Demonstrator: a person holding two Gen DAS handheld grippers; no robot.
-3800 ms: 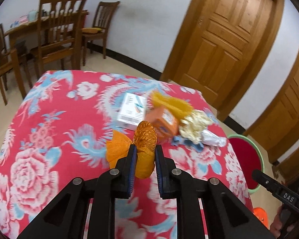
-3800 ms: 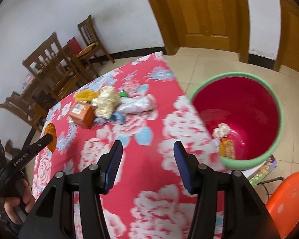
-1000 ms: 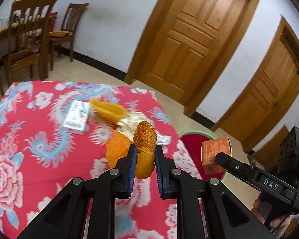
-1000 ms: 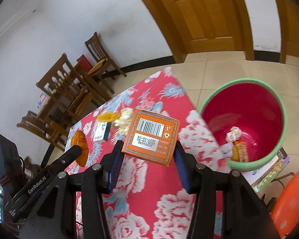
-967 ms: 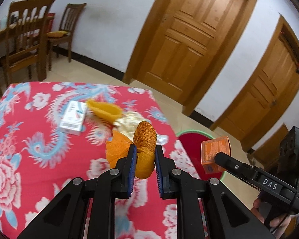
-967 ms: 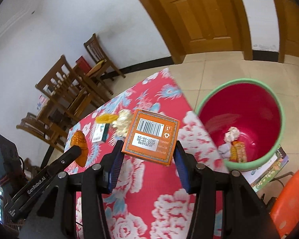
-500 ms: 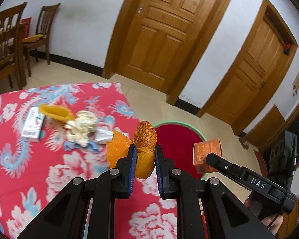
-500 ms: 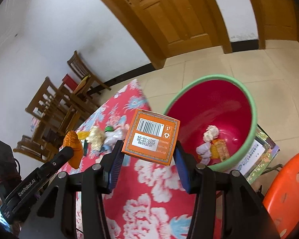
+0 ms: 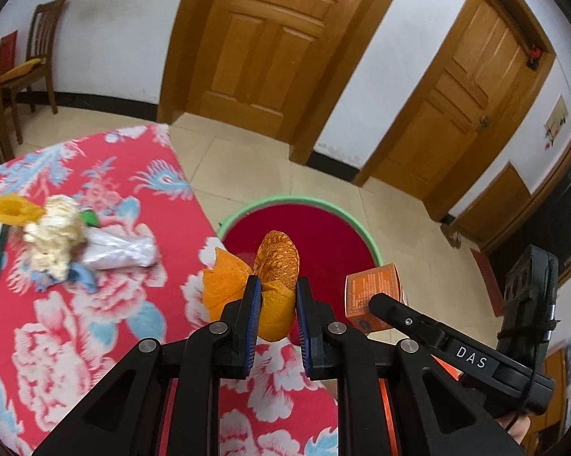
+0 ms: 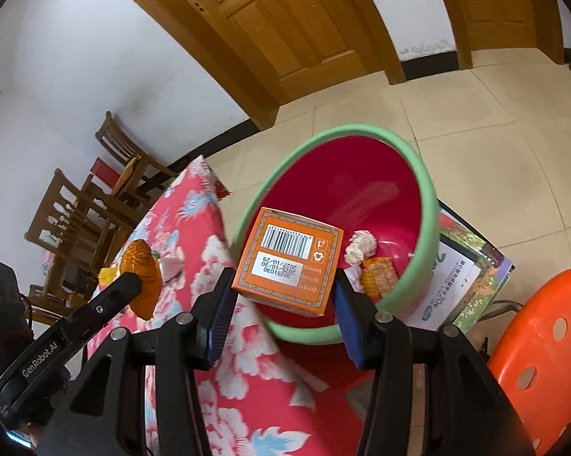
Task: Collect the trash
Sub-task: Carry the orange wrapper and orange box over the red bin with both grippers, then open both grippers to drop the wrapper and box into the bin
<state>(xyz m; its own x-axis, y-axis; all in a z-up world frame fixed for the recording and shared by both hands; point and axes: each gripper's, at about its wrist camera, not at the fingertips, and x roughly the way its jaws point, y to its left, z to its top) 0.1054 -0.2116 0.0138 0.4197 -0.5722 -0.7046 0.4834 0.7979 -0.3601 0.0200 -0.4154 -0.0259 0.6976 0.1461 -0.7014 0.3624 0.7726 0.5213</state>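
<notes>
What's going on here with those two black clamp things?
A person is clearing trash off a table with a handheld gripper in each hand. The left gripper is shut on a crumpled orange wrapper, and the right gripper clamps an orange box. Both hang near the red bin with a green rim beside the table, which already holds some scraps. More trash lies on the floral tablecloth.

- Bench (image 9: 57, 342): covered by a red cloth with white and blue flowers.
- Two panelled wooden doors (image 9: 270, 45) (image 9: 456, 102), shut, in a white wall.
- Wooden chairs (image 10: 80, 224) grouped near the wall.
- Orange perforated stool (image 10: 544, 349) beside printed paper sheets (image 10: 460, 281) lying on the tiled floor (image 10: 494, 174).
</notes>
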